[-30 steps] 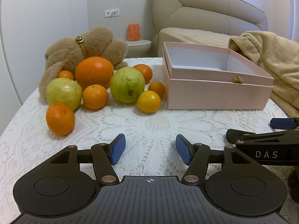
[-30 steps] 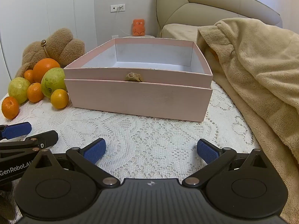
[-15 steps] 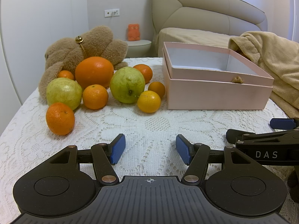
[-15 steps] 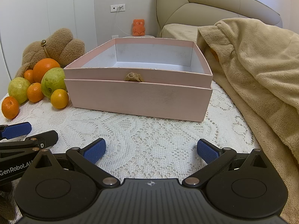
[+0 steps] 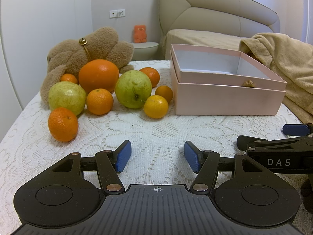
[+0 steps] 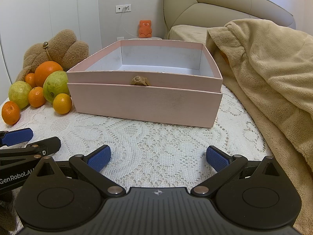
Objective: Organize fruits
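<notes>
Left gripper (image 5: pixel 156 156) low over the lace-covered worktop (image 5: pixel 156 133), jaws apart w/ a moderate gap, nothing between them, touching no fruit. Right gripper (image 6: pixel 158 157) just to its right, also low over the lace, jaws spread wider, empty too. Landmark = pink box (image 6: pixel 144 101), open-topped, nothing seen inside, sitting on the worktop ahead of the right gripper w/ bare lace between them. All fruit lies in a cluster left of the box, ahead and left of the left gripper's jaws, well apart from both grippers. Closest to the box: yellow-orange mandarin (image 5: pixel 156 106) just beside its front-left corner, w/ a small orange (image 5: pixel 164 94) behind it, also near the box wall. Next leftward, a big green guava (image 5: pixel 133 89), touching or nearly touching the mandarin. Further from the box: large orange (image 5: pixel 98 75) at the back, small tangerine (image 5: pixel 99 101) in front of it, second guava (image 5: pixel 67 98) left of that. Farthest from the box and nearest the left jaws: a lone tangerine (image 5: pixel 63 124). One more orange (image 5: pixel 150 76) behind the big guava, another small one (image 5: pixel 69 78) by the brown plush toy (image 5: pixel 88 52) at the cluster's back. Beige blanket (image 6: pixel 264 74) heaped right of the box.
</notes>
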A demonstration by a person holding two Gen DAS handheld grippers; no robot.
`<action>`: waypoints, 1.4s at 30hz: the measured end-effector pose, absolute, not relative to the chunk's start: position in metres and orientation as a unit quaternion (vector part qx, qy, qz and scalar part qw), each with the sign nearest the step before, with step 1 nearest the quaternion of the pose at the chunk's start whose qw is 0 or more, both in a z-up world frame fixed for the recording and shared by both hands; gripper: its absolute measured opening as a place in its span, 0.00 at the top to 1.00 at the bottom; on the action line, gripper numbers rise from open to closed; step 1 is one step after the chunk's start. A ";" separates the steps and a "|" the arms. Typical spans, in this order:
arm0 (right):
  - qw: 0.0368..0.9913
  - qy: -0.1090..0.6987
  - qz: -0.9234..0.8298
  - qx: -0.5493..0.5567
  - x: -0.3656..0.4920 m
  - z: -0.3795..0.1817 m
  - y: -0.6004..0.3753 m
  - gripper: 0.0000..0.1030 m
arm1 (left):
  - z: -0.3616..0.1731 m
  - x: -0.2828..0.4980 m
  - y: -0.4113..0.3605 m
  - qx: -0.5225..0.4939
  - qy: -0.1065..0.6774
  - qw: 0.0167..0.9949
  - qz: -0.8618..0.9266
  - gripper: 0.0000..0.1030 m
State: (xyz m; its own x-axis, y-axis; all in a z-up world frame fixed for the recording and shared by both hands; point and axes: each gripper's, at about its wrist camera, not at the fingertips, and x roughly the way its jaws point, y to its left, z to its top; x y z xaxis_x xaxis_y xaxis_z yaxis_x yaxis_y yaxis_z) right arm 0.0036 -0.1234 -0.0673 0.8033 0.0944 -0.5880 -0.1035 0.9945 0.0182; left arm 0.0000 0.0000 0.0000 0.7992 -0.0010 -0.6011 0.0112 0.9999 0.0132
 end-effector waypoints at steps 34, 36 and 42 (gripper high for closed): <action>0.950 0.309 0.052 -0.007 0.003 -0.067 -0.124 0.00 | -0.002 -0.001 -0.001 0.011 0.316 0.949 -0.002 0.36; 0.950 0.309 0.052 -0.007 0.003 -0.067 -0.124 0.00 | -0.001 0.001 -0.002 0.009 0.316 0.949 -0.003 0.37; 0.941 0.331 0.064 -0.011 0.008 -0.062 -0.128 0.00 | 0.001 -0.001 0.005 -0.008 0.315 0.949 -0.011 0.37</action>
State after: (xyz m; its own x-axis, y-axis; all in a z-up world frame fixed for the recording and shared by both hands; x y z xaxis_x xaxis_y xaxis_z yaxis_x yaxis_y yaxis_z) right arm 0.0082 -0.1283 -0.0617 0.7723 0.1139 -0.6250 -0.1289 0.9914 0.0215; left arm -0.0009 0.0047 0.0006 0.8018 -0.0250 -0.5971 0.0152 0.9997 -0.0215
